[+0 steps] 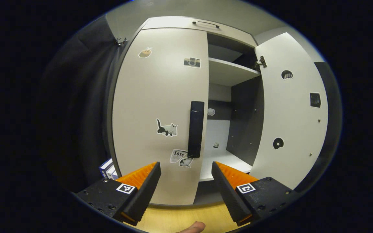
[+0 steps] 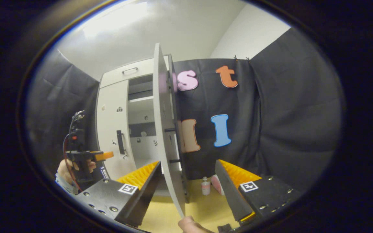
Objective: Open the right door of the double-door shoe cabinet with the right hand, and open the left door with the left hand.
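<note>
Just above centre in the left gripper view, the left door's upright handle [image 1: 196, 128] stands ahead of the left tool [image 1: 186, 168], whose fingers are spread; the right tool [image 2: 186, 168] straddles the open right door [image 2: 166, 136], fingers apart.

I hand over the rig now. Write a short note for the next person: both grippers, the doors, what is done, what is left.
Left hand-held gripper: open, holding nothing, in front of the left door, aimed near its black handle.
Right hand-held gripper: open, with the edge of the right door between its fingers, not pressed.
Done: right door stands wide open; shelves visible.
Left: left door is closed; grip its handle and pull.
</note>
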